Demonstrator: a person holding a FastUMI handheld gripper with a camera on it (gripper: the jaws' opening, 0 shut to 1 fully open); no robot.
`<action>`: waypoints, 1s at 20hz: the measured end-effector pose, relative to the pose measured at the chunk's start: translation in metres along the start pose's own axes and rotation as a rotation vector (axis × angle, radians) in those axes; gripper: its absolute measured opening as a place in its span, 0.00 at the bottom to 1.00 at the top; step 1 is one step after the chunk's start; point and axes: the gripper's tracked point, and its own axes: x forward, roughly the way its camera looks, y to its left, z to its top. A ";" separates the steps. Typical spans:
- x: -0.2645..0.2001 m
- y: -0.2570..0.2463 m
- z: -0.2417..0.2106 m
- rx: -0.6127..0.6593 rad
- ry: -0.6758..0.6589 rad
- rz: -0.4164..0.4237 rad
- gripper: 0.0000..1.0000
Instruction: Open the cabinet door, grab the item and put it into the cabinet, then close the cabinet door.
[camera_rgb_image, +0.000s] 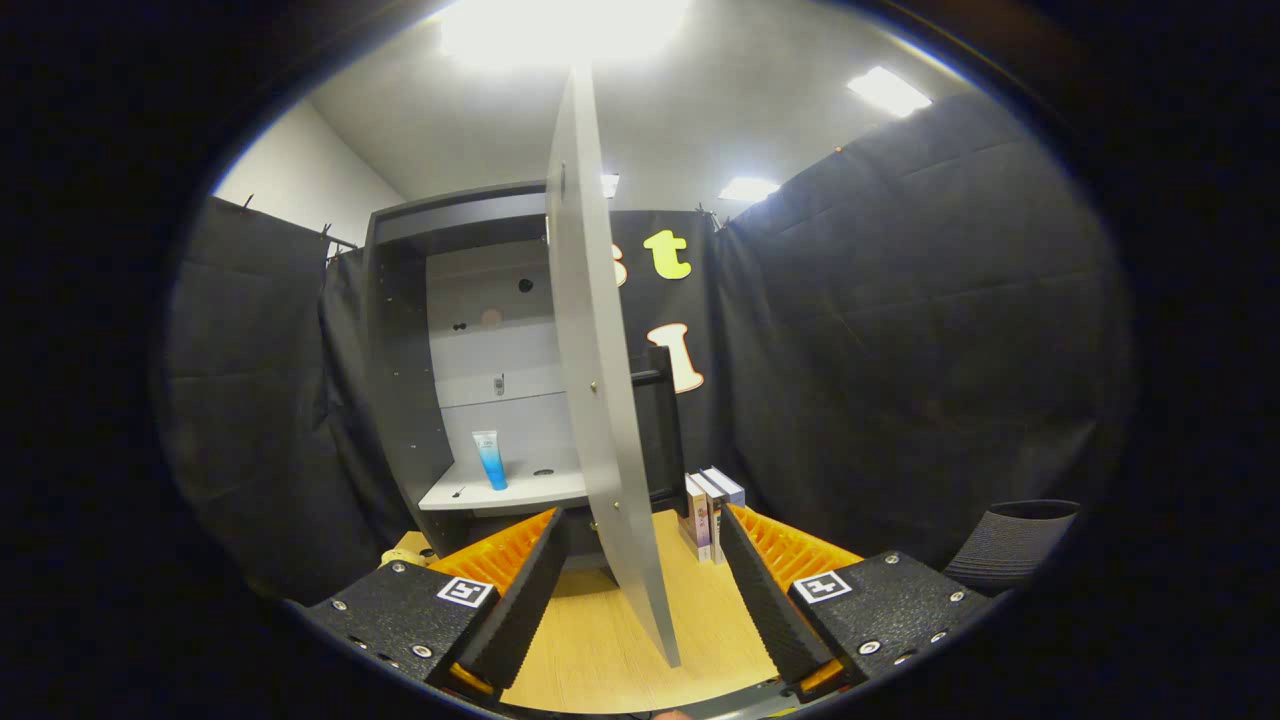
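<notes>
Cabinet door stiff, light, swings edge-on between spread gripper fingers, untouched; push its flat face; tube shelved inside.

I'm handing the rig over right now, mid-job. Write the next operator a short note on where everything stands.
Gripper: fingers open, straddling the free edge of the open cabinet door, not pressing on it.
Cabinet: open; a blue tube stands upright on its shelf.
Boxes: upright on the wooden table, just beyond the door.
Done: door opened, tube apparently placed inside.
Left: swing the door shut.
</notes>
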 end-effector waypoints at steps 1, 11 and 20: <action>0.002 -0.010 0.005 0.001 -0.012 -0.023 0.93; 0.057 -0.076 0.034 -0.049 -0.113 -0.254 0.94; 0.074 -0.088 0.041 -0.117 -0.113 -0.355 0.91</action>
